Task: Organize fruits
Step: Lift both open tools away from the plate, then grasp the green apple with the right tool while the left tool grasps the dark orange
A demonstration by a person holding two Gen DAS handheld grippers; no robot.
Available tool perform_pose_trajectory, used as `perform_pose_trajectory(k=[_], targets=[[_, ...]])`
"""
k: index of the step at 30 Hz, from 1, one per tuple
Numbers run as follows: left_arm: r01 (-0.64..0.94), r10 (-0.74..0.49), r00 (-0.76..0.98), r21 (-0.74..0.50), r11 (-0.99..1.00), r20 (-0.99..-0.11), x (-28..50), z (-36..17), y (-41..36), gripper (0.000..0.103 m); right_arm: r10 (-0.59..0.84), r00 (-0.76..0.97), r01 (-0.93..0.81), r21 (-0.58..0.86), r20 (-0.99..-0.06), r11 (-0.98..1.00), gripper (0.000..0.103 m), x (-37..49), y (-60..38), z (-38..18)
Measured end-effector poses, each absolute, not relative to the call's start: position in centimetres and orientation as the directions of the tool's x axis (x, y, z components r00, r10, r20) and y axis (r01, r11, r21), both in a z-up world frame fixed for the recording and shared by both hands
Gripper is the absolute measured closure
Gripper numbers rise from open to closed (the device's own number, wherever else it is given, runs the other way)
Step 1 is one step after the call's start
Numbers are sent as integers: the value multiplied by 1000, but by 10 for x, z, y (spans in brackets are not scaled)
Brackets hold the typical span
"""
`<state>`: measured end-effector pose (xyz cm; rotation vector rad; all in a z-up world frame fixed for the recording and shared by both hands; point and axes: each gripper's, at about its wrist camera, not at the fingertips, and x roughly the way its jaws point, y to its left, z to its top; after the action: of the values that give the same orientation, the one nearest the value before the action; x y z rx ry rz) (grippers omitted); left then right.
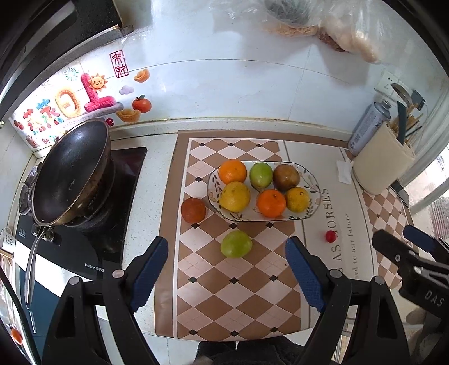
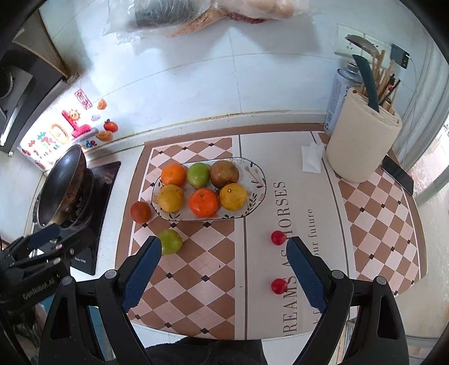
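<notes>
A patterned oval plate (image 1: 315, 200) (image 2: 259, 179) on the checkered mat holds several fruits: oranges, yellow citrus, a green one and a brown one. A green fruit (image 1: 236, 243) (image 2: 170, 241) lies on the mat in front of the plate. A dark red-brown fruit (image 1: 193, 210) (image 2: 141, 212) lies at the plate's left end. Small red fruits lie on the mat: one (image 1: 330, 236) (image 2: 278, 237) farther, one (image 2: 279, 286) nearer. My left gripper (image 1: 226, 266) is open and empty, just short of the green fruit. My right gripper (image 2: 224, 266) is open and empty, near the red fruits.
A black wok (image 1: 71, 171) (image 2: 62, 185) sits on the stove at the left. A cream utensil holder (image 1: 381, 162) (image 2: 362, 140) and a spray can (image 2: 341, 95) stand at the right, with a phone (image 2: 397, 174) and a folded tissue (image 2: 311, 158) nearby. Plastic bags (image 2: 196, 14) hang on the wall.
</notes>
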<state>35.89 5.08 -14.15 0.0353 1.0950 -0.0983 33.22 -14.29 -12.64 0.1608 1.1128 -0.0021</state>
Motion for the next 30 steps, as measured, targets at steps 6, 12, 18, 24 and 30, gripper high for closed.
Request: perform_pose_trajectory(k=[6,12,18,24,30], targets=[[12,82,433,96,995,-898,391,-175,80,1,160,355,17,178,-921,984,10,357,-122,-173],[-90,185,299,165,982,-936,424,-228,126,1,279,201,0,285,-939,959,10,397,-86,-265],[-136,186,169,164,977,-968,452,-271,149,1,347,80,-9,348,-934,938,11,430,-44,-338],[-135,151,92,138,981,-984,481,-297,148,1,346,2,-31,346,-938,938,20,445,-12,-378],[-101,96,45,91,991,-994,514,-319,134,1,309,15,-83,307,-951,948,38,448,-4,-377]])
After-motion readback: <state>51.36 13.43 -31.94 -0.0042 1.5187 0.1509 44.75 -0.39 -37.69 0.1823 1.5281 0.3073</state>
